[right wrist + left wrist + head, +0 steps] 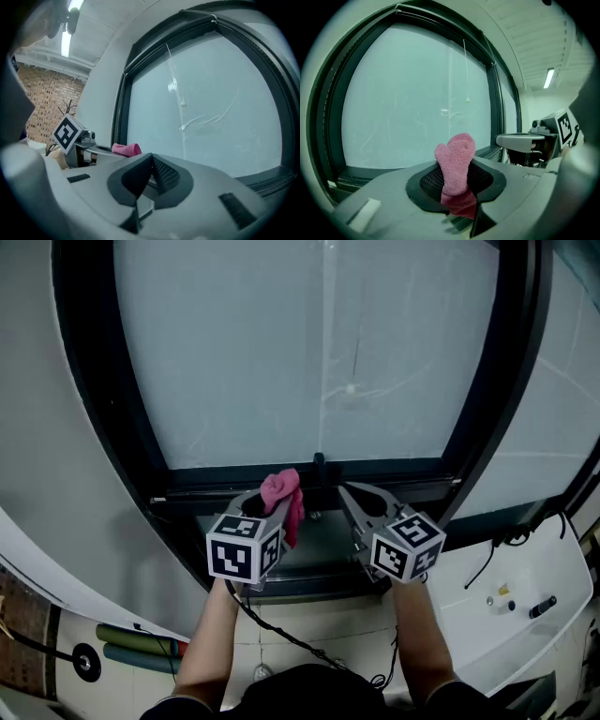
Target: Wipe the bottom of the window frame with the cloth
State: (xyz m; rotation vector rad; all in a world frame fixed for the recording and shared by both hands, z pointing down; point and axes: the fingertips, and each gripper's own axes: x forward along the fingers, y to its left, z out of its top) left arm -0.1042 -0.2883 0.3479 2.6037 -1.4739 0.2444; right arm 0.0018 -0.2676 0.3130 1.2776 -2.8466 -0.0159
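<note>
We hold the left gripper (272, 505) clamped on the pink cloth (284, 495) — fuzzy terry, bunched into a rounded lobe above the black, mesh-textured pads (430, 183), with a darker tail hanging below. The cloth sits at the bottom rail of the dark window frame (403, 471), under the frosted pane (309, 343); whether it touches the rail we cannot tell. Our right gripper (347, 491) — smooth grey shell, jaws pressed together on nothing — points at the same rail, just beside the left.
</note>
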